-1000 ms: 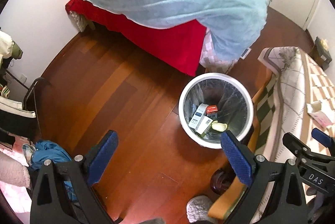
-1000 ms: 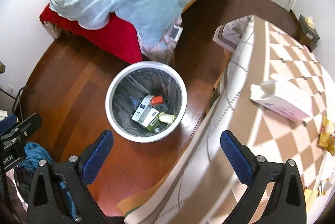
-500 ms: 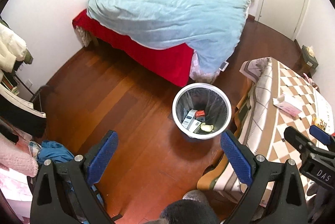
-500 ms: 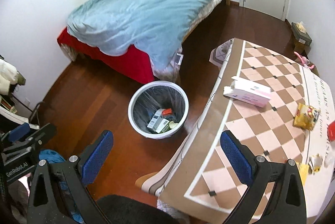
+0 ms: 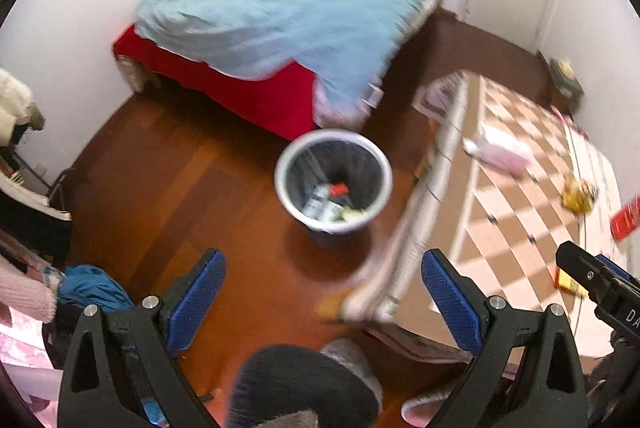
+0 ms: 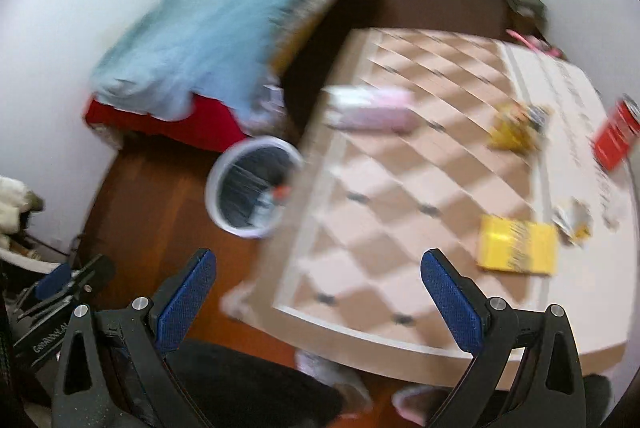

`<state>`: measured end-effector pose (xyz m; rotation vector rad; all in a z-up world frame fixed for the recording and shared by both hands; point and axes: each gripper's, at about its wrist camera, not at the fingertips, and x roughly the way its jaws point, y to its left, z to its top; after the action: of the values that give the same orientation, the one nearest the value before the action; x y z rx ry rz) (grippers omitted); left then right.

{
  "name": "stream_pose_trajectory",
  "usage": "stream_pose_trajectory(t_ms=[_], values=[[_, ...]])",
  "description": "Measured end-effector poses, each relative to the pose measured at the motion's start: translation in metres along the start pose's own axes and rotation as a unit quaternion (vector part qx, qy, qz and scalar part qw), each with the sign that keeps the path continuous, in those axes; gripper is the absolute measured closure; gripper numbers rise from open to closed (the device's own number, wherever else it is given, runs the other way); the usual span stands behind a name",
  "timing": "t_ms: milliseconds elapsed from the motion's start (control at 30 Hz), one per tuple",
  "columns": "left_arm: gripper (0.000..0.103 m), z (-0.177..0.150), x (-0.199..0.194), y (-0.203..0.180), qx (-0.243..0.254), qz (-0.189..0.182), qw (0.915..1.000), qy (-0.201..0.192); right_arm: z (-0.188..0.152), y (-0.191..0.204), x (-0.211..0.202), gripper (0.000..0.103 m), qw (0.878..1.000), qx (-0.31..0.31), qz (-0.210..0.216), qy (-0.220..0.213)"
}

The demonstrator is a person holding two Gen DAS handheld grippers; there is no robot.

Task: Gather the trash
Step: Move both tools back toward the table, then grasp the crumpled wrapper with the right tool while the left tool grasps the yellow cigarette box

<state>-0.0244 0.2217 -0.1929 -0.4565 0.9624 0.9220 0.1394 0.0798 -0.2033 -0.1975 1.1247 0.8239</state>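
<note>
1. Already partly filled, the bin (image 5: 333, 180) stands on the floor between bed (image 5: 288, 20) and table (image 6: 400, 188).
2. Yellow box (image 6: 517, 248), wrapper (image 6: 516, 126) and red can (image 6: 614, 134) lie on the table, uncollected.
3. Left gripper (image 5: 323, 302) and right gripper (image 6: 318, 302) both gape, empty.
4. Next, likely reaching for the box.

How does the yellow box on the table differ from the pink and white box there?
The yellow box is squarish and lies flat nearer the right tool; the pink and white box is long and narrow and sits farther off, beside the table edge above the trash bin. The yellow box shows dark print; blur hides any print on the pink one. Both rest untouched on the checked tablecloth, and both tools are open and empty.
</note>
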Motion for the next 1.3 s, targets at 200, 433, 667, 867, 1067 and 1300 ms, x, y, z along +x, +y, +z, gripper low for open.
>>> stream_pose_trajectory(t_ms=[200, 433, 667, 867, 1067, 1300], values=[[0.003, -0.027, 0.053, -0.103, 0.053, -0.026, 0.9963, 0.062, 0.011, -0.082, 0.038, 0.000, 0.985, -0.093, -0.102, 0.107], [0.003, -0.042, 0.104, -0.188, 0.105, -0.011, 0.9887, 0.107, 0.053, -0.188, 0.057, 0.000, 0.955, -0.118, -0.210, 0.172], [0.003, -0.042, 0.120, -0.207, 0.125, 0.000, 0.9848, 0.121, 0.061, -0.263, 0.080, 0.053, 0.970, -0.005, -0.157, 0.186], [0.003, -0.039, 0.119, -0.220, 0.172, 0.003, 0.9784, 0.115, 0.049, -0.288, 0.054, 0.093, 0.986, 0.075, -0.081, 0.121], [0.003, -0.037, 0.081, -0.293, 0.359, -0.069, 0.9296, 0.049, 0.003, -0.321, 0.012, 0.094, 0.983, 0.150, -0.056, 0.087], [0.004, -0.072, 0.074, -0.389, 0.587, -0.123, 0.7986, 0.054, -0.033, -0.357, -0.007, 0.094, 0.972, 0.203, -0.076, 0.094]])
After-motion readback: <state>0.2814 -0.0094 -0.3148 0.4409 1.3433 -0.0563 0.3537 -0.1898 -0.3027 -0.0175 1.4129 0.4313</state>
